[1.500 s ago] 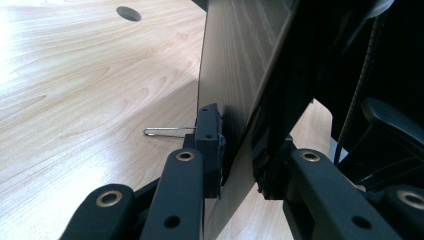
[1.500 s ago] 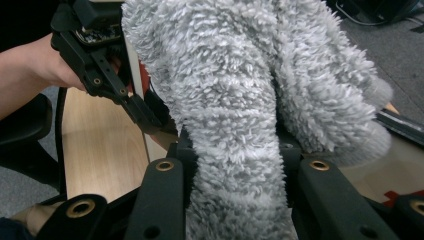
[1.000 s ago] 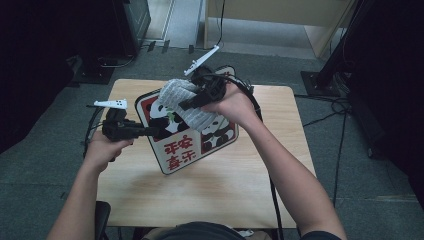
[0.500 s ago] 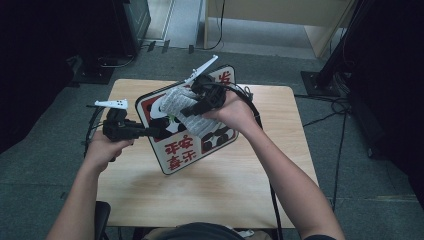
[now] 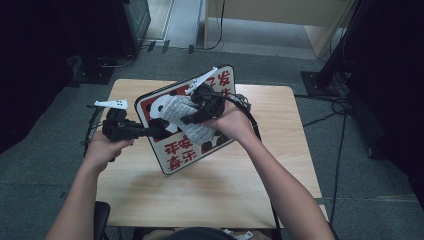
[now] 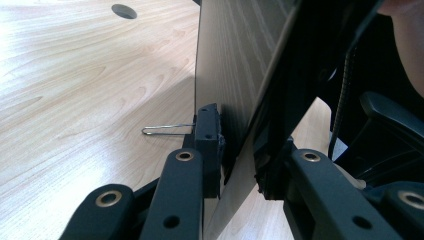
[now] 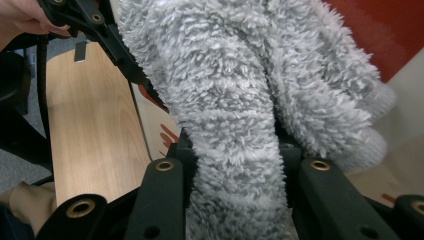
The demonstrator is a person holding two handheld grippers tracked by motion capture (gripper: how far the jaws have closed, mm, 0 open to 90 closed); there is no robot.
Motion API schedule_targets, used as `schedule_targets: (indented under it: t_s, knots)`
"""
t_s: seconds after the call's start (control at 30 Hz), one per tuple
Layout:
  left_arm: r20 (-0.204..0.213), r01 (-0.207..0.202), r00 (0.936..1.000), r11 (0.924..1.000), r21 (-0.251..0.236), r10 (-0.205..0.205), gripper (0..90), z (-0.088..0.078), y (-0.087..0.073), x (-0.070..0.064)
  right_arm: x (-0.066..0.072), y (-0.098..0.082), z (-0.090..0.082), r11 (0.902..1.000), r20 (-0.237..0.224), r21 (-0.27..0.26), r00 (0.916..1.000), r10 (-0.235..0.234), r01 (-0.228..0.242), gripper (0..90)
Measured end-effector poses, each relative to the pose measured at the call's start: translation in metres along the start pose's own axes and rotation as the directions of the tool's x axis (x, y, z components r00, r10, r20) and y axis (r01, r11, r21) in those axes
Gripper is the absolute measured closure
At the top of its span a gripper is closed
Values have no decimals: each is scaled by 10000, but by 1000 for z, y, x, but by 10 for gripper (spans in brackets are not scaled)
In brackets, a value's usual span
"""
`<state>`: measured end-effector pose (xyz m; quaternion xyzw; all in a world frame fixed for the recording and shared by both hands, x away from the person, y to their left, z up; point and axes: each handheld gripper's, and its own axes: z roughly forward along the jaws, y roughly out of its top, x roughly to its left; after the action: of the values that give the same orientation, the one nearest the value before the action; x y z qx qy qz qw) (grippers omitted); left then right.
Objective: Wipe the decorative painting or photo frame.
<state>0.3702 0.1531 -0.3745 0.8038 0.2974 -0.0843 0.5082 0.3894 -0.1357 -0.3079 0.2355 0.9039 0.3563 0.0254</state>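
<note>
Left gripper [image 5: 150,132] is clamping the left edge of the panda sign board [image 5: 175,152], with its jaws closed on the panel from both faces; the left gripper view is showing the thin board [image 6: 235,75] pinched edge-on between the two black jaws. It is holding the board tilted up off the wooden table [image 5: 210,195], printed face toward the person, lower corner near the tabletop. A thin wire clip [image 6: 167,129] is lying on the table behind the board in the left gripper view.

Moving right, the right gripper [image 5: 192,118] is gripping a fluffy grey cloth [image 5: 187,117], jaws pressed together on a fold of it, as the right gripper view is confirming with the pile [image 7: 240,115] bunched between them. The cloth is resting against the red and white face of the board, over the panda picture.

The deciding relation is judged as follows: the board's face is lying directly ahead of the cloth, and its long axis is running from lower left to upper right in the high view. The right hand [image 5: 232,122] is the nearer one to the printed surface, so any wiping stroke is falling to it while the left is steadying the panel.
</note>
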Motion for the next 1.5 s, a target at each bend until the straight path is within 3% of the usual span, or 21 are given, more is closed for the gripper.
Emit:
schedule_targets:
  t_s: [0.7, 1.5]
  knots:
    - [-45, -93, 9999, 9999, 112, 93, 758, 1, 1, -2, -4, -38, 19, 9993, -382, -253, 9989, 284, -293, 674]
    - [-54, 47, 10000, 9999, 99, -47, 755, 1, 1, -3, -4, -68, 38, 9969, -641, -352, 9957, 673, -697, 670]
